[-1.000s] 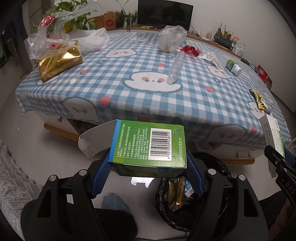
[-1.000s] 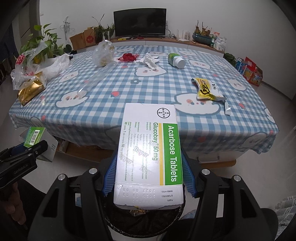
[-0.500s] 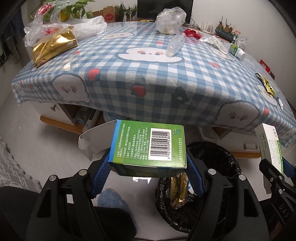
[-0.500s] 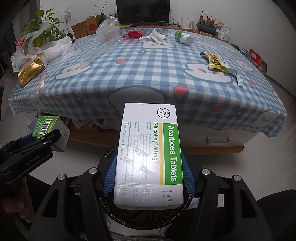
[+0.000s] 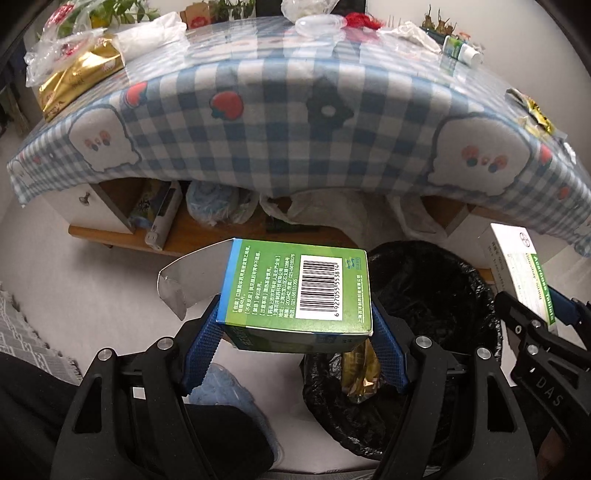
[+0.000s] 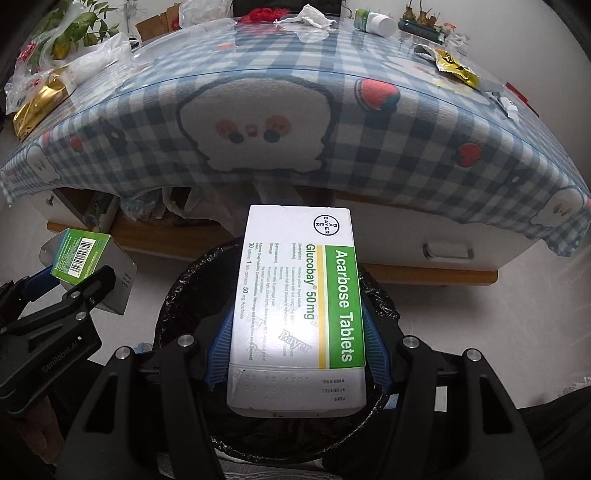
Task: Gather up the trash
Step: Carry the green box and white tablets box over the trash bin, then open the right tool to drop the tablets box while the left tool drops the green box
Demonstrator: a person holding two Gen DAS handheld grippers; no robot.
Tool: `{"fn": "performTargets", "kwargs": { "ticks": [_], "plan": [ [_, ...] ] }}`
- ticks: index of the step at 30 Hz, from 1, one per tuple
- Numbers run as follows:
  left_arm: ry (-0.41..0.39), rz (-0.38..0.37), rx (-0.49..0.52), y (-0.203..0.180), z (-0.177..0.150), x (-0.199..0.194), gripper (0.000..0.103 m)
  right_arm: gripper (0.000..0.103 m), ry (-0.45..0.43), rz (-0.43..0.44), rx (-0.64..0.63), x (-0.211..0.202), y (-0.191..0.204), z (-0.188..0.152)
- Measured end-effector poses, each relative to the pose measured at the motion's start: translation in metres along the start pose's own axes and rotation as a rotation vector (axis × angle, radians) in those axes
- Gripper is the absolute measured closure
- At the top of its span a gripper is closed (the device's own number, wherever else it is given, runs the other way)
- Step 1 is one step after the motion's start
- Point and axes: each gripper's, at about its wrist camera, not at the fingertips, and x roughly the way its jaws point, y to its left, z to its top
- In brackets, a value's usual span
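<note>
Right wrist view: my right gripper [image 6: 295, 354] clamps a white tablet box [image 6: 297, 314] directly above the black-lined bin [image 6: 380, 295]. My left gripper [image 5: 295, 332] grips a green box [image 5: 295, 288], flap open, beside the bin [image 5: 436, 295], which holds a gold wrapper [image 5: 360, 373]. Beyond, the checked table [image 6: 369, 155] carries a pill bottle [image 6: 373, 20] and wrappers.
</note>
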Motion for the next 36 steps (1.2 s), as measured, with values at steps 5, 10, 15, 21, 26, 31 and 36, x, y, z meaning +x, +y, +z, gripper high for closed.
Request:
{"fn": "performTargets", "kwargs": {
  "ticks": [5,10,15,21,26,31,36],
  "plan": [
    [0.015,0.024,-0.023,0.007,0.000,0.008,0.031,0.044,0.015,0.019,-0.018,0.009,-0.001,-0.001],
    [0.020,0.024,-0.029,0.004,-0.002,0.010,0.031,0.032,0.014,0.027,-0.011,0.008,-0.005,-0.002],
    [0.023,0.014,-0.013,-0.005,-0.004,0.010,0.030,0.014,0.011,0.011,0.028,0.001,-0.025,-0.004],
    [0.026,-0.012,0.011,-0.024,-0.004,0.007,0.030,0.009,0.028,-0.006,0.076,-0.010,-0.053,-0.004],
    [0.031,-0.045,0.035,-0.043,-0.006,0.000,0.030,0.008,0.010,-0.039,0.082,-0.024,-0.076,-0.005],
    [0.036,-0.067,0.066,-0.063,-0.007,-0.005,0.030,0.008,0.013,-0.063,0.102,-0.029,-0.099,-0.008],
    [0.046,-0.078,0.089,-0.080,-0.005,-0.009,0.030,0.008,0.026,-0.072,0.117,-0.032,-0.118,-0.012]
  ]
}}
